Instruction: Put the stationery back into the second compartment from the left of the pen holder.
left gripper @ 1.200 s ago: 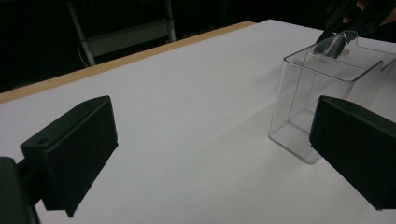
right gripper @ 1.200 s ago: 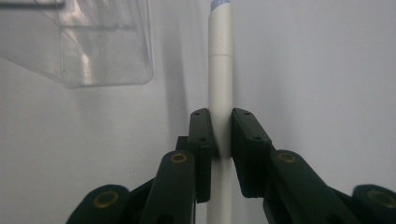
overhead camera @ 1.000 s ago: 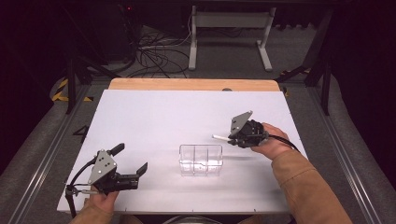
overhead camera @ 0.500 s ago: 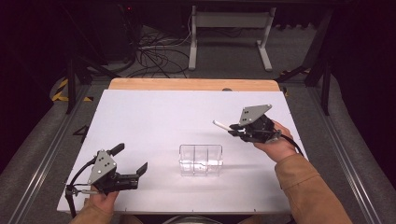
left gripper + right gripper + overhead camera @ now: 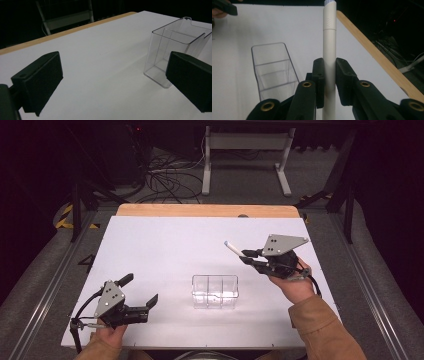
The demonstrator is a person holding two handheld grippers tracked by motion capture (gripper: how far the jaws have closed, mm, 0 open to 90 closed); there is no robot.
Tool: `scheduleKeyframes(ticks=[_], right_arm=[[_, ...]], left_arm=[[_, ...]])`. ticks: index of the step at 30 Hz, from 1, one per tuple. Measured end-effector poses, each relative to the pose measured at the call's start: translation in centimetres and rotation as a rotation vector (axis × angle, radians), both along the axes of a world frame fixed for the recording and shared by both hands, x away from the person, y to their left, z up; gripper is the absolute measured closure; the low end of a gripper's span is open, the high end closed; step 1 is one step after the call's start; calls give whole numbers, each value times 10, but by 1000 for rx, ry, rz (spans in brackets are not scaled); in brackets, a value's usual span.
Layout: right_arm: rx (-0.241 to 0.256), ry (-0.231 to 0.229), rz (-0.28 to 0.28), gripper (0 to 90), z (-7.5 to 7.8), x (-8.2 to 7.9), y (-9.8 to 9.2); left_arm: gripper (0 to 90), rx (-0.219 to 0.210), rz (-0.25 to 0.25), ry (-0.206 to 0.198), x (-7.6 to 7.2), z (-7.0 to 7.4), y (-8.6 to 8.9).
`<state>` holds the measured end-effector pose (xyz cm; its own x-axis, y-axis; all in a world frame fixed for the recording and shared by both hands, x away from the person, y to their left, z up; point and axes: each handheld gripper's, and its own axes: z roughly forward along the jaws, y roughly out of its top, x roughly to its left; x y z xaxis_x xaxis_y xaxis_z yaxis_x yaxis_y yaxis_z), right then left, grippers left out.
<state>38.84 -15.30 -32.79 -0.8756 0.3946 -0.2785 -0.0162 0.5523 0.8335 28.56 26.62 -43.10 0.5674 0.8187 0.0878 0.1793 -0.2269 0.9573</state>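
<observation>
High view: clear plastic box, three compartments, on matte white table. Left gripper left of box, jaws spread, empty. Right gripper right of and beyond box, raised, clamping a slim white marker.

Left gripper view: box ahead, glossy, thin-walled.

Right gripper view: marker upright between jaws, box at left.

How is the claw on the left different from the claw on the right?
The left claw is wide open and holds nothing, while the right claw is shut on a slim white pen. The left claw sits low near the white table's front edge; the right claw is farther back, right of the clear plastic three-part box. Both are black and held in a hand.
</observation>
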Motion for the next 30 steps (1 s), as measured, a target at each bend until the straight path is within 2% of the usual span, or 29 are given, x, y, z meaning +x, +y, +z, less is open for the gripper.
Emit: scheduleKeyframes(ticks=[5,8,13,24,30], right_arm=[[97,3,1,785,3,-7,2],[128,0,9,784,0,-11,6],[219,13,47,785,-6,-17,13],[340,40,72,785,-23,-23,31],[376,49,86,785,-31,-26,42]], left_arm=[[17,-1,-2,2,0,0,0],[17,0,-1,6,0,0,0],[17,-1,-1,0,0,0,0],[17,0,-2,0,0,0,0],[17,-2,-4,2,0,0,0]])
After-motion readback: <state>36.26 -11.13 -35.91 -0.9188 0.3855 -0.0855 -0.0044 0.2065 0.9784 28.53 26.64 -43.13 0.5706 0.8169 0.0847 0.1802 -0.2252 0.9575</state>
